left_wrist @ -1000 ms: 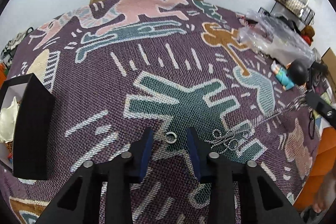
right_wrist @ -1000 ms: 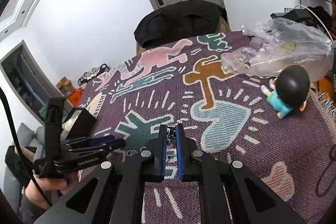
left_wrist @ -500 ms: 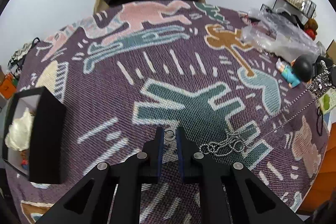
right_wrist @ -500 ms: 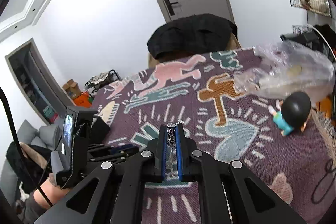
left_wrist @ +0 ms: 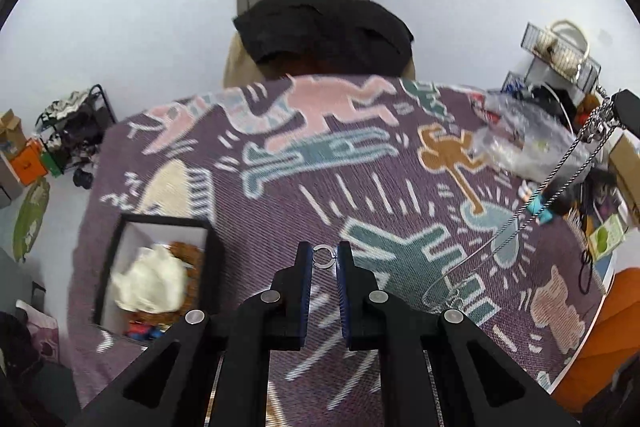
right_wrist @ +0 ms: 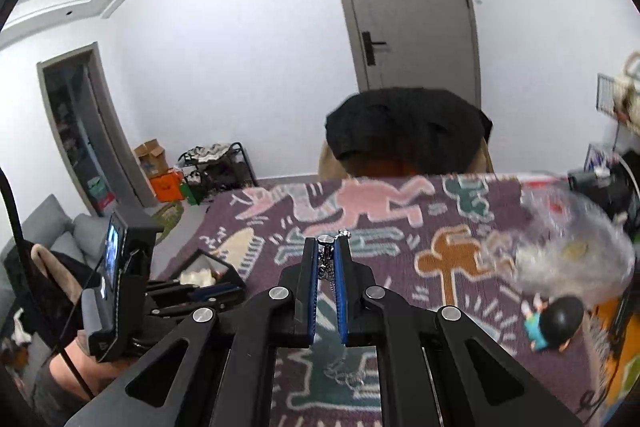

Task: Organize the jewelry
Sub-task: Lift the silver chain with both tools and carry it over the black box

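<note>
My left gripper (left_wrist: 323,255) is shut on a small silver open ring (left_wrist: 323,255) and holds it above the patterned table cover (left_wrist: 360,163). A black open box (left_wrist: 154,267) with white lining and cream cloth sits below it to the left. My right gripper (right_wrist: 327,251) is shut on a silver chain (right_wrist: 328,269). The chain (left_wrist: 560,183) hangs from that gripper at the right edge of the left wrist view, its lower end trailing near the cover (left_wrist: 440,291). The left gripper also shows in the right wrist view (right_wrist: 192,293).
A clear plastic bag (left_wrist: 520,139) and a small black-haired doll (right_wrist: 556,323) lie at the table's right side. A chair with a black garment (left_wrist: 324,35) stands at the far edge. A wire rack (left_wrist: 560,55) stands at the right.
My left gripper closed on the ring and lifted it off the cover, moving toward the box. My right gripper rose with the chain, pulling it up off the table.
</note>
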{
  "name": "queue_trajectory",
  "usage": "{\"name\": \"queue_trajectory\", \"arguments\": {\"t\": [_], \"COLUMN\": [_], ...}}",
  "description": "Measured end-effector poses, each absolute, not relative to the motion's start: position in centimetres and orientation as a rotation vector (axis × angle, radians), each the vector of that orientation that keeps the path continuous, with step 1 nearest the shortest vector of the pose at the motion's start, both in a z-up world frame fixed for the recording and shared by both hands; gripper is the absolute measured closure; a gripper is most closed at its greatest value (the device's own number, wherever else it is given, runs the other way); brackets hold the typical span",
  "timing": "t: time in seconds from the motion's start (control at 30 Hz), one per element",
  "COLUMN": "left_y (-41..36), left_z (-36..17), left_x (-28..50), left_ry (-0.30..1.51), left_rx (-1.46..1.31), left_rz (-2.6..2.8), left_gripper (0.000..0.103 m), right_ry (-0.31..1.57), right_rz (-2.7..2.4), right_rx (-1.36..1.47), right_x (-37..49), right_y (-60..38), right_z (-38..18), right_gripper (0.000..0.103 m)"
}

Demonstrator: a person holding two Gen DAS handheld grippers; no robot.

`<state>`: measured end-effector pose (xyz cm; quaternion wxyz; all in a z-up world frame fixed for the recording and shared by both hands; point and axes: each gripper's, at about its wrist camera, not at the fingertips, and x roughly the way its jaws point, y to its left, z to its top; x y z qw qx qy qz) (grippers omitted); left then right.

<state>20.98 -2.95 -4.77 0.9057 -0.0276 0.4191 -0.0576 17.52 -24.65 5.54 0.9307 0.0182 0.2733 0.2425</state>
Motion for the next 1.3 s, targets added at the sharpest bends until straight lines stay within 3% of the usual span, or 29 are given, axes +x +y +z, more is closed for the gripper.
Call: {"name": "queue_trajectory", "arguments": {"t": [0.9, 1.3], "left_y": [7.6, 11.1], "left_z": [4.1, 3.0], "left_x": [17.4, 16.7], "left_ry": [0.717, 0.722], "left_rx": [-0.074, -0.128], "left_rz": [0.022, 0.052], "left_gripper": [0.091, 0.091], "right_ry": [0.425, 0.448], "right_rz": [0.644, 0.69], "right_rx": [-0.111, -0.158], "right_x": [16.9, 17.3], "right_y": [-12.8, -5.8], "right_z": [20.9, 21.2], "right_gripper": [0.094, 0.094]}}
